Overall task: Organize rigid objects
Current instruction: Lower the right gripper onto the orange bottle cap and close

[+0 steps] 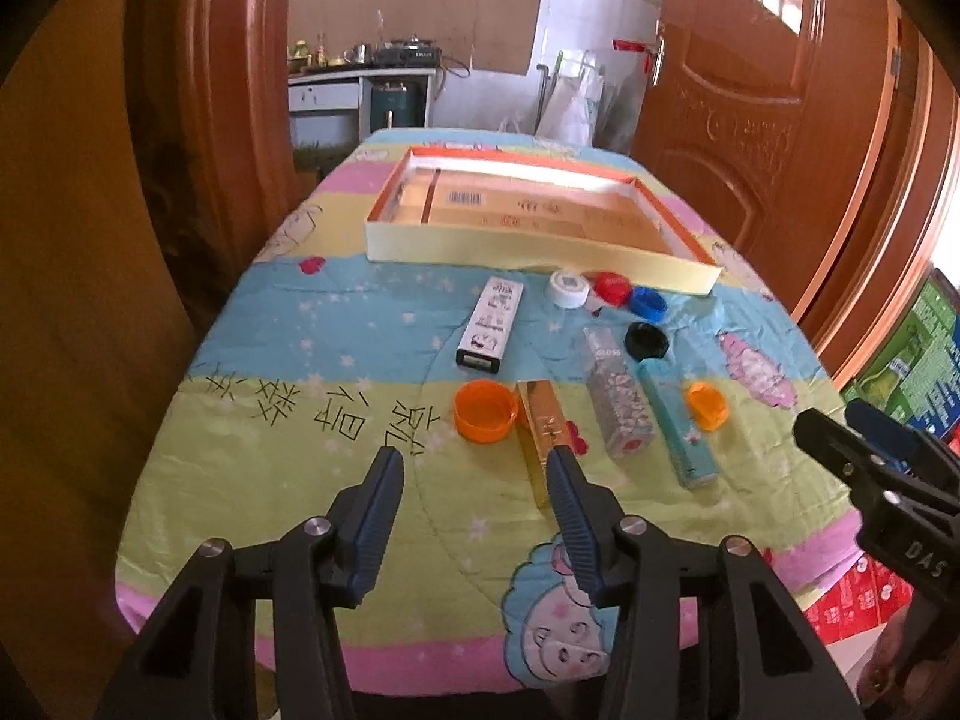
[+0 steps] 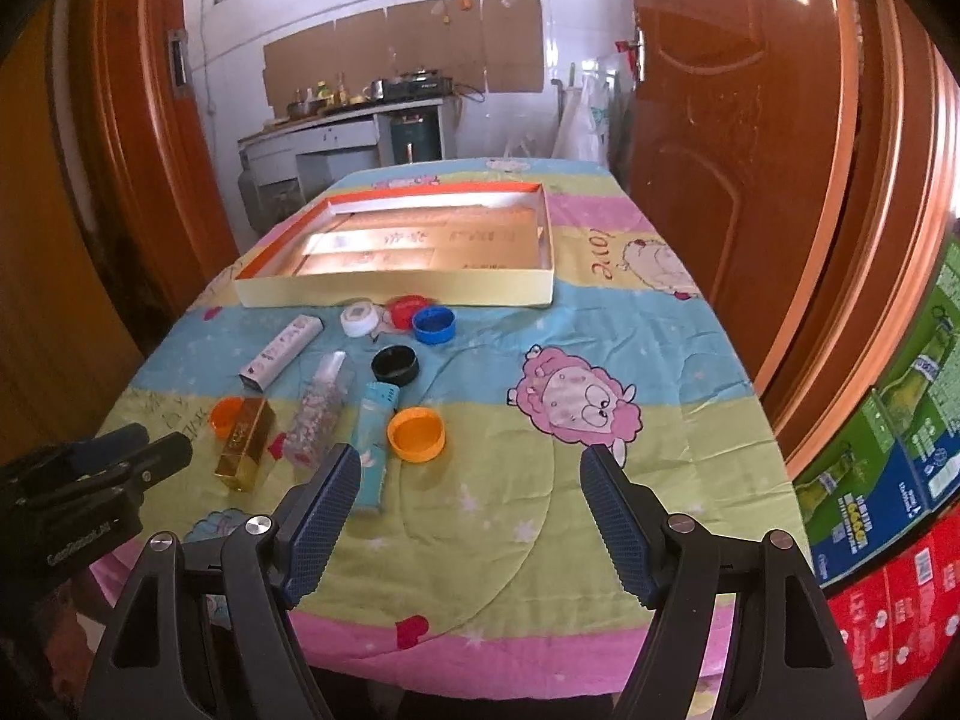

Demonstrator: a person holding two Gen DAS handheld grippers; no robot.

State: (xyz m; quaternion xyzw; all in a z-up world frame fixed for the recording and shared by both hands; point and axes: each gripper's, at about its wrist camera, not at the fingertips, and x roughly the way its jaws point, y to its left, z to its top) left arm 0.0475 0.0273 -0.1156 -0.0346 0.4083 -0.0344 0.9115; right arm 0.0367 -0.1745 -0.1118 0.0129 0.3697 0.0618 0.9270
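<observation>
Both left gripper (image 1: pixel 474 480) and right gripper (image 2: pixel 468 477) hang open-jawed, empty, over the gold box (image 1: pixel 540 426): rigid, light, glossy, likely slippery, best pinched across its long sides.

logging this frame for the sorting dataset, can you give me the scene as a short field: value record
surface: table under a cartoon-print cloth
container: shallow cardboard tray at the far end, nothing loose in it
caps: white cap, red cap, blue cap, black cap, two orange caps
boxes: white printed box, gold box, clear glitter box
other: teal lighter
left tongs: open, nothing held
right tongs: open, nothing held
progress: nothing in the tray yet
</observation>
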